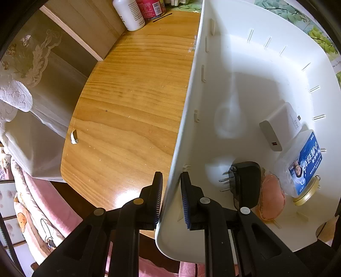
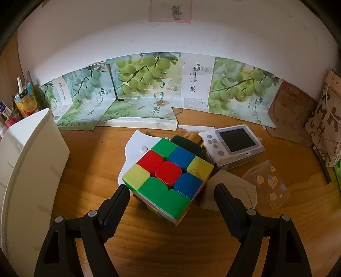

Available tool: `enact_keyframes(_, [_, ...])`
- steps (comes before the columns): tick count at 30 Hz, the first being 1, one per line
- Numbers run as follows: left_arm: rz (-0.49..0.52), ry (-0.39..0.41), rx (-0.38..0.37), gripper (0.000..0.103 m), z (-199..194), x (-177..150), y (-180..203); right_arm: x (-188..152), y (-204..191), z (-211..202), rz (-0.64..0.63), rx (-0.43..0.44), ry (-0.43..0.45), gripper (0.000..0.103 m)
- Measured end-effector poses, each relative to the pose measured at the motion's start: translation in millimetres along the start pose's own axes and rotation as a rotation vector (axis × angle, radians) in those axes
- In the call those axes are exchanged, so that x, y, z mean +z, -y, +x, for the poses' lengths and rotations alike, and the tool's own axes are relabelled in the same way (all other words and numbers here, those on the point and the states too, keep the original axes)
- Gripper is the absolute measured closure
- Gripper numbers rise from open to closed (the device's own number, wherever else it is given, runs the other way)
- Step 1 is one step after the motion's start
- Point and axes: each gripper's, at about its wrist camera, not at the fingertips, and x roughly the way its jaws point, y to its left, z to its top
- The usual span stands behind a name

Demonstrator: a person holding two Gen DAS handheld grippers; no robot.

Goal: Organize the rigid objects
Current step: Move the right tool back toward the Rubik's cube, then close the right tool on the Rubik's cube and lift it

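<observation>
Wood-grain table [image 1: 132,102] runs under both views, backed by a white wall [image 2: 170,36] with grape-print cartons [image 2: 138,85] leaning along its foot.

From the left wrist camera, the left gripper [image 1: 171,198] straddles the rim of a white bin [image 1: 213,85] — one finger outside the wall, one inside, jaws nearly closed on the thin plastic, though whether the pads actually press it cannot be told. Inside the bin lie a black plug adapter [image 1: 245,183], a white charger [image 1: 279,125], a clear box with a blue label [image 1: 300,164] and a pink object [image 1: 271,198], all crowded together at one end. A white bottle [image 1: 130,12] and a red can [image 1: 151,8] stand at the table's far edge.

From the right wrist camera, the right gripper [image 2: 171,189] stands wide open around a cube [image 2: 168,176] — fingers either side, the one on the picture's left close to a corner, the other well apart. The cube sits tilted on a white card [image 2: 138,144]. Just behind it a white device with a dark screen [image 2: 234,144]; beside it a beige plate [image 2: 230,187] and a clear patterned box [image 2: 268,183]. The bin [image 2: 27,166] stands at the left edge.
</observation>
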Motion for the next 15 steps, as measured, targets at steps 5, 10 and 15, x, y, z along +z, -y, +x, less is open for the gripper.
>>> enact_keyframes(5, [0.001,0.0,-0.001,0.084,0.0,-0.1,-0.1,-0.1,-2.0,-2.2,-0.026,0.019,0.019,0.03])
enact_keyframes(10, [0.0,0.004,-0.003,0.084,0.2,-0.1,-0.2,0.8,-3.1,-2.9,-0.029,0.011,0.013,0.031])
enact_keyframes(15, [0.007,0.013,-0.005,0.084,-0.5,-1.3,-0.7,0.3,-3.9,-5.1,-0.038,0.008,0.015,0.034])
